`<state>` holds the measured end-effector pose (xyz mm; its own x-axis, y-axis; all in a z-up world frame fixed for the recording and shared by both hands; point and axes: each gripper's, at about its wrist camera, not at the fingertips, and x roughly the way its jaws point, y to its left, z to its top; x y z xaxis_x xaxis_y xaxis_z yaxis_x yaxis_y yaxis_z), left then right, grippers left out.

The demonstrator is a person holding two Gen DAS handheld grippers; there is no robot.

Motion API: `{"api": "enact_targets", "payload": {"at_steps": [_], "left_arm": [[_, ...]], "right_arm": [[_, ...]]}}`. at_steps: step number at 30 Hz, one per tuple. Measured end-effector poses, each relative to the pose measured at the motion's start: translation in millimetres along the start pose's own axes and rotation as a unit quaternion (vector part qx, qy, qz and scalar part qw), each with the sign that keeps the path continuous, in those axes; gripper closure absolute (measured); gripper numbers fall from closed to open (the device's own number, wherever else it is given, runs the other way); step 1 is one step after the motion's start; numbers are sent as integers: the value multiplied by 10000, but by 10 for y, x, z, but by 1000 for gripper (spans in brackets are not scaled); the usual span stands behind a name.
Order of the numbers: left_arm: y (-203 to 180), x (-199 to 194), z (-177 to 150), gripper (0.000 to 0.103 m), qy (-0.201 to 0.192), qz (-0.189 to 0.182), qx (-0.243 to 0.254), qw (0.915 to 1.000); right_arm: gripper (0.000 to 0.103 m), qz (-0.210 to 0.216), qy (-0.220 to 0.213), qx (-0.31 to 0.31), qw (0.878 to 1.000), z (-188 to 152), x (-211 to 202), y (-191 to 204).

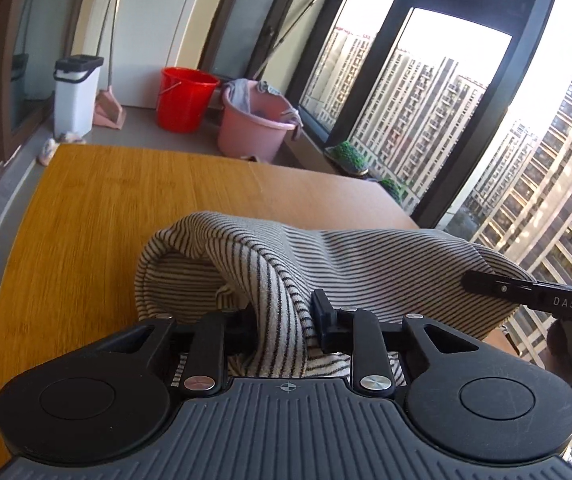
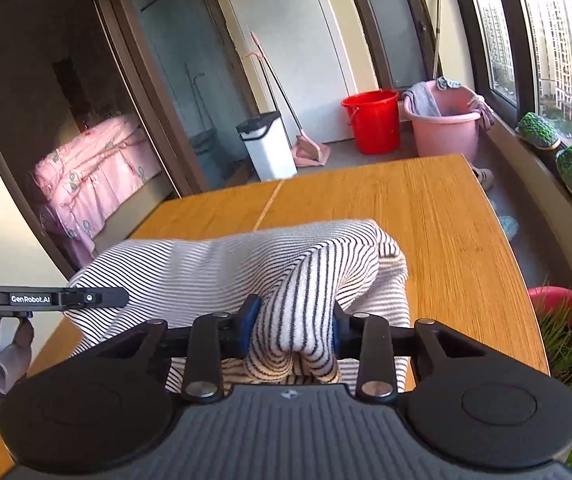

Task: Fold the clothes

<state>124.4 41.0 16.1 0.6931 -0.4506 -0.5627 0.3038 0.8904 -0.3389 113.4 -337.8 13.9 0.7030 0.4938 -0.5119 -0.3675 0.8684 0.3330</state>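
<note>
My left gripper (image 1: 282,326) and right gripper (image 2: 294,332) each pinch a bunched fold of the striped garment (image 1: 366,256), lifted over the wooden table (image 1: 106,208); thick bunching risks slipping out, dropping one side and skewing the fold

Left hand-held gripper (image 1: 282,322): black linkage arms fixed with silver round-head screws, two large black discs flanking a grey ribbed housing that carries a small crosshair mark at its front edge. Its fingertips (image 1: 320,304) are black.

Right hand-held gripper (image 2: 296,322): same black linkage, silver screws, paired discs and grey ribbed housing with a small emblem; its pads (image 2: 251,312) are blue.

Seen side-on from the other camera, each unit shows a slim black finger bar, one lettered "DAS", the other "GenRobot.AI".

A brown knitted glove (image 2: 14,344) with a grey fingertip is worn.
</note>
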Motion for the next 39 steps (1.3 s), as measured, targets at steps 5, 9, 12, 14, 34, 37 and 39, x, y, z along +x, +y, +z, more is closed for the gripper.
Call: {"api": "enact_targets", "payload": {"at_steps": [5, 9, 12, 14, 34, 37, 39], "left_arm": [[-388, -412, -144, 76, -78, -128, 546, 9984], [-365, -345, -390, 75, 366, 25, 526, 9979], [-291, -295, -582, 76, 653, 72, 339, 9973], [-244, -307, -637, 76, 744, 1, 213, 9970], [-275, -562, -559, 74, 441, -415, -176, 9980], [-347, -599, -623, 74, 537, -405, -38, 9977], [-339, -548, -685, 73, 686, -320, -44, 9971]], "right_arm": [[73, 396, -252, -28, 9989, 27, -345, 105], [72, 335, 56, 195, 9992, -133, -339, -79], [72, 166, 352, 541, 9978, -316, -244, -296], [69, 178, 428, 797, 9957, -381, -217, -416], [74, 442, -71, 389, 9982, -348, -559, 22], [74, 383, -60, 386, 9985, -345, -595, -30], [73, 231, 134, 507, 9984, -414, -519, -115]]}}
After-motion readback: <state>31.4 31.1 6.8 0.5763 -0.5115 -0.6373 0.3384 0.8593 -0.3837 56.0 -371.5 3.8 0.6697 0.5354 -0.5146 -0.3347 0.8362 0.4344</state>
